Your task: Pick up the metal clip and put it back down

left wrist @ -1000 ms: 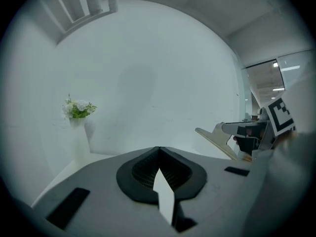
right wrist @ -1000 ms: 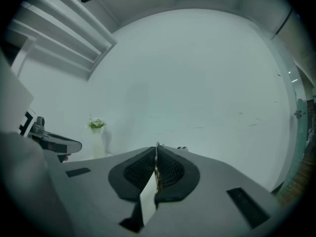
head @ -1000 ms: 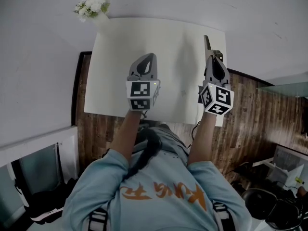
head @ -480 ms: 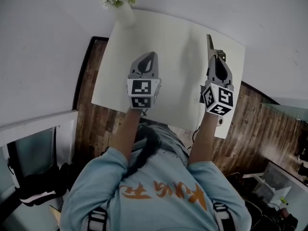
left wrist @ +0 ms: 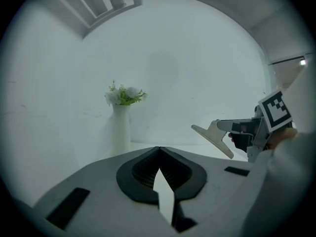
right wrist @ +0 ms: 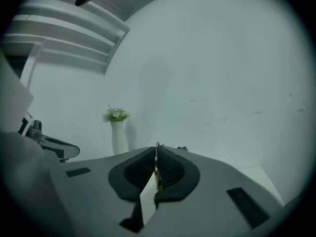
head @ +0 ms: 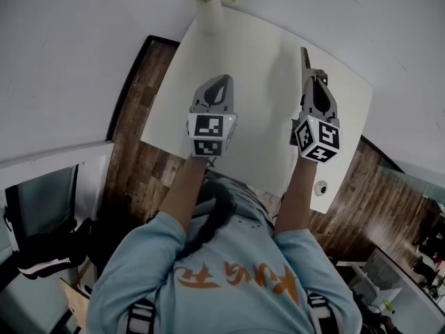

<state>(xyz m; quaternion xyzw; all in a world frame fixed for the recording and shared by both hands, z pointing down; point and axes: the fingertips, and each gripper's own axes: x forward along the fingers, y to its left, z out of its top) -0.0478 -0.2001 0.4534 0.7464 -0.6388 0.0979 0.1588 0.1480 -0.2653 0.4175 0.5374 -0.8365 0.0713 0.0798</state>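
White table (head: 257, 82) over wood flooring fills the head view. The left gripper (head: 220, 81) hangs above it, and the metal clip (head: 304, 58) juts ahead of the right gripper (head: 311, 76). Left gripper view: jaws together, nothing between them, vase (left wrist: 121, 130) ahead-left. Right gripper view: jaws pinched tight on the clip's thin edge.

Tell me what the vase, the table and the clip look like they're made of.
Vase: plain white and smooth with a dull sheen. Probably ceramic, though it could be plastic.
Table: flat cream-white top, matte, with no grain showing. Likely laminate or painted board.
Clip: a thin grey strip with a bright edge. It looks like bare metal.
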